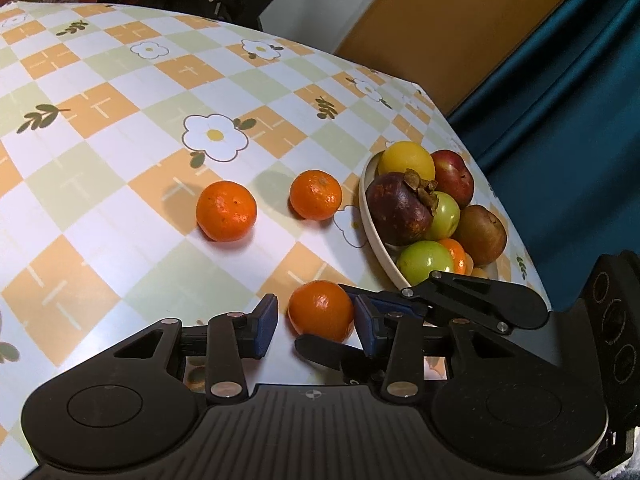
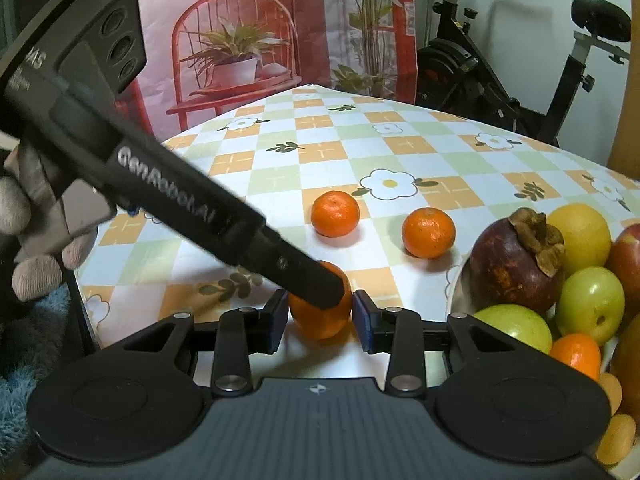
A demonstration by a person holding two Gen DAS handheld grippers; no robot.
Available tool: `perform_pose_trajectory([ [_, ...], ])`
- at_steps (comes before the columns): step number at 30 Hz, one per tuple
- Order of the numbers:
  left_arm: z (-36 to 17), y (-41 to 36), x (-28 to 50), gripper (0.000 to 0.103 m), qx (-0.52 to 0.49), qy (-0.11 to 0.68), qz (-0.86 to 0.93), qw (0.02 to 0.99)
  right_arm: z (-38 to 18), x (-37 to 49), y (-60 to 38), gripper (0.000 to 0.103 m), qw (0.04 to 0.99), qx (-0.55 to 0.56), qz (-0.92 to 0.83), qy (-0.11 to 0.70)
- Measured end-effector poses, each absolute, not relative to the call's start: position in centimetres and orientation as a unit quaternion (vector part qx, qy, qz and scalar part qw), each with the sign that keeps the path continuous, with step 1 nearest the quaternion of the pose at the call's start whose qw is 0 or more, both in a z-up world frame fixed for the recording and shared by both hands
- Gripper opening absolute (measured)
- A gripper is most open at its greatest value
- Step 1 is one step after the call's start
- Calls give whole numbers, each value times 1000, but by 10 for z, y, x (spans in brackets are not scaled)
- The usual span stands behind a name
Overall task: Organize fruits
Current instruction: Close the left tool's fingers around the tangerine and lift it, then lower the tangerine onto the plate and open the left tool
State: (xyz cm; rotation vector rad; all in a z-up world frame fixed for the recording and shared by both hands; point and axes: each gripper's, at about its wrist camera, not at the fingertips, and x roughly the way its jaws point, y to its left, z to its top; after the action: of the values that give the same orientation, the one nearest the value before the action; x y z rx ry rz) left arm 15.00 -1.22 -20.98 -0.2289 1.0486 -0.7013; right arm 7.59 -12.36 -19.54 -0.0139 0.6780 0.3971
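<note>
— What's the biggest thing there?

— The table [image 1: 120, 80], under a checked cloth of orange, green and white with flowers. An exercise bike [image 2: 520, 60] stands past its far edge.

— And the fruit?

— Most of it is piled in a white bowl [image 1: 366, 208] near the table's right edge, at about two o'clock from the left claw [image 1: 316, 316] in that claw's own view.

— The claws?

— Both are on the same tangerine [image 1: 320, 310], which sits on the cloth at the near edge. The left claw straddles it at a middling width. There is a clear gap between its left pad and the peel, so it isn't gripping. The right claw [image 2: 320, 320] comes in from three o'clock, set narrow, and both blue pads look pressed against the fruit's sides. A gloved hand [image 2: 24, 240] holds the left tool.

— What's in the bowl?

— A purple mangosteen [image 1: 398, 208] on the nine o'clock side, a yellow fruit [image 1: 406, 160] at twelve, a red apple [image 1: 454, 178] at one, a brown fruit [image 1: 480, 234] at three and two green fruits [image 1: 424, 260] toward six. A small orange [image 1: 456, 254] is tucked between them.

— Anything loose?

— One loose tangerine [image 1: 226, 210] lies at eleven o'clock from the gripped one. Another loose tangerine [image 1: 316, 195] is at twelve, just beside the bowl.
</note>
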Motion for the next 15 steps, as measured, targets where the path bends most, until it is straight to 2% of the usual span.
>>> perform_pose_trajectory([
  [7,-206,-22,145,39,-104,487,-332,801,-197,74,-128,37,922,5,191,337],
  [15,-174,-53,137,39,-90,448,-371,808,-171,49,-151,37,940,17,170,295],
])
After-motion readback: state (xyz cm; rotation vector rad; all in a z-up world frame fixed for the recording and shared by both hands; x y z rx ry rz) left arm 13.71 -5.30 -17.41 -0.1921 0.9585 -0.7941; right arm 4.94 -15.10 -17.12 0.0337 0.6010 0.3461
